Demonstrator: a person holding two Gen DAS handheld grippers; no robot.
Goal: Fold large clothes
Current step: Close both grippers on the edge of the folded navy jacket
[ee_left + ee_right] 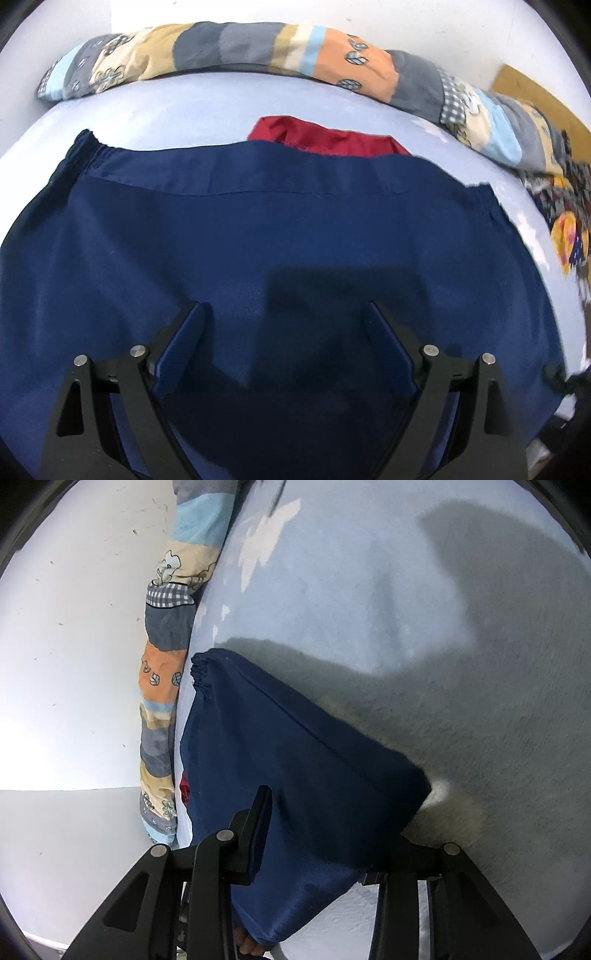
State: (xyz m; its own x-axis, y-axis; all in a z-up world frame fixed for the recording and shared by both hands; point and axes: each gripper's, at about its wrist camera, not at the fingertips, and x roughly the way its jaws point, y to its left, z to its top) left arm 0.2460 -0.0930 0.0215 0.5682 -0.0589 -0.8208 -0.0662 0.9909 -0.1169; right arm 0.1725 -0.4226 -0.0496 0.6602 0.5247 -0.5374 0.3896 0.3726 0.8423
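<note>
A navy blue garment (280, 243) with an elastic waistband lies spread on the pale blue bed sheet (184, 110). My left gripper (286, 314) hovers open just above its middle, jaws wide apart, holding nothing. In the right wrist view the same navy garment (295, 760) fills the space between the jaws of my right gripper (332, 812). Only the left finger (258, 827) shows clearly; the right one is hidden behind the cloth, so the grip cannot be judged. A dark red cloth (328, 138) peeks out beyond the waistband.
A rolled patchwork quilt (258, 51) lies along the far side of the bed against the white wall (74, 646). A patterned cloth heap (565, 221) sits at the right edge. A brown board (532, 88) stands behind the quilt.
</note>
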